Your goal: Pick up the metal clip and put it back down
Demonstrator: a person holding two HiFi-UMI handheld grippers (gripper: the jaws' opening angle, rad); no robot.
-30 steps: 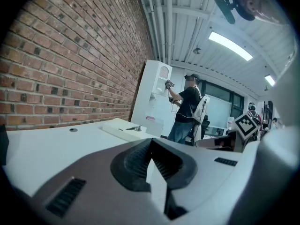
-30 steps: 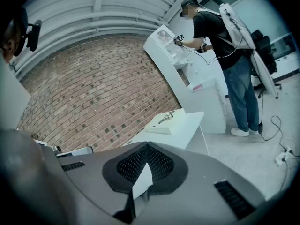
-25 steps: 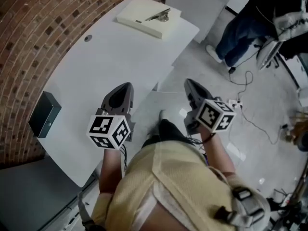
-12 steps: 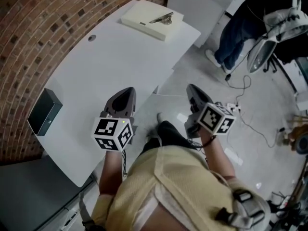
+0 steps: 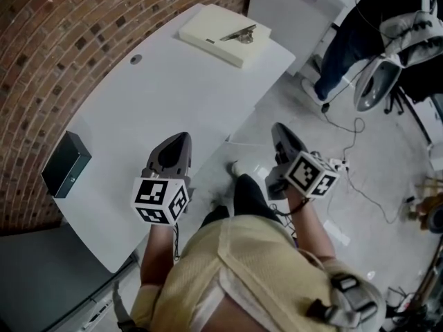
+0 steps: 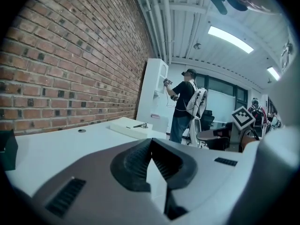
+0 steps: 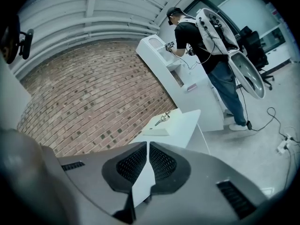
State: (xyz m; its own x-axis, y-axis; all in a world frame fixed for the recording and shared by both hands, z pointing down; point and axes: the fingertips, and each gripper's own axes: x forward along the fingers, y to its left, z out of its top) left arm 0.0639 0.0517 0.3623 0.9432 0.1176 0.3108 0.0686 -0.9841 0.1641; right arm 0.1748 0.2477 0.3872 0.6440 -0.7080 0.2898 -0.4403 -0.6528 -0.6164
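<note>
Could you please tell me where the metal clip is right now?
In the head view, top centre, the metal clip lies on the cream slab at the white table's far end, just left of the white cabinet.

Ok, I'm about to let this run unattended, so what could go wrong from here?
The metal clip lies on a white block at the far end of the table, far from both grippers: a long reach. Both the left gripper and right gripper are shut; unopened, they'd likely push the clip off the block.
</note>
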